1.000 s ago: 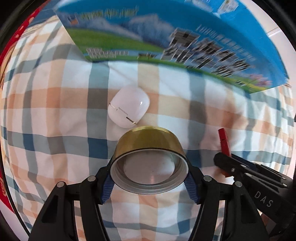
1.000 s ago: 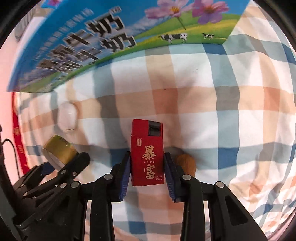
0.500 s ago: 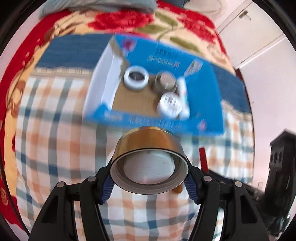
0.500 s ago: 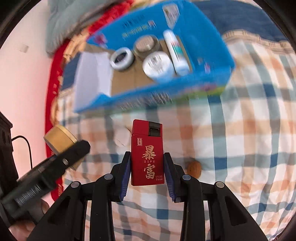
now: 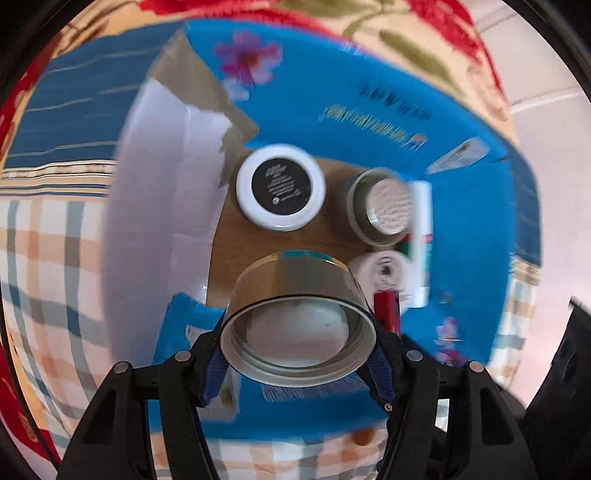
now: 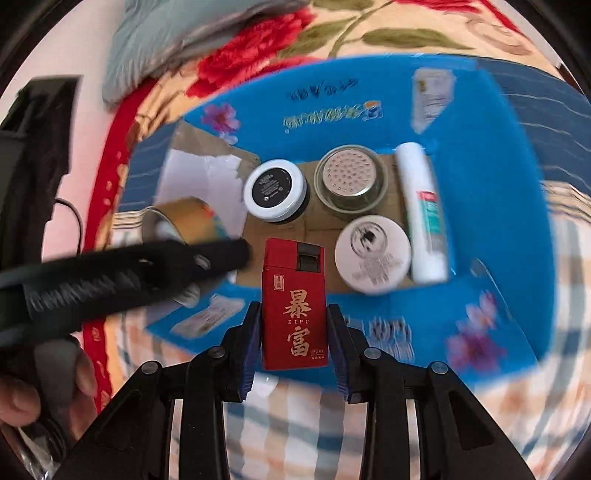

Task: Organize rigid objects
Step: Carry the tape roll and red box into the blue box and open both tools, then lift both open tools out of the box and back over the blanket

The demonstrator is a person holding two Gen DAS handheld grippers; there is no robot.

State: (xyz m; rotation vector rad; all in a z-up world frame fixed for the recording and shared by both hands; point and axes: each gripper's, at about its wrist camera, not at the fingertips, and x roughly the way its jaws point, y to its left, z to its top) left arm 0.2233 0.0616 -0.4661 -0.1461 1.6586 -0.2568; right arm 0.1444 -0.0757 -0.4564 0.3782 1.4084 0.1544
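My left gripper (image 5: 297, 339) is shut on a gold jar lid (image 5: 295, 306), open side toward the camera, held over the near edge of an open blue carton (image 5: 476, 229). My right gripper (image 6: 295, 343) is shut on a red lighter (image 6: 294, 302) with gold characters, above the carton's (image 6: 491, 206) near flap. In the carton lie a black-and-white round tin (image 6: 275, 190), a glass jar with a perforated lid (image 6: 351, 181), a white round tin (image 6: 373, 253) and a white tube (image 6: 424, 214). The left gripper and gold lid (image 6: 181, 221) show at the left in the right wrist view.
The carton sits on a checked cloth (image 5: 44, 258) over a red floral bedspread (image 6: 258, 37). A grey pillow (image 6: 177, 33) lies behind. A black object (image 6: 33, 147) stands at the far left. The carton's white inner flap (image 5: 162, 206) stands open on the left.
Both grippers have risen from the cloth and moved forward over the carton, still holding the lid and the lighter. The carton's inside now fills both views.
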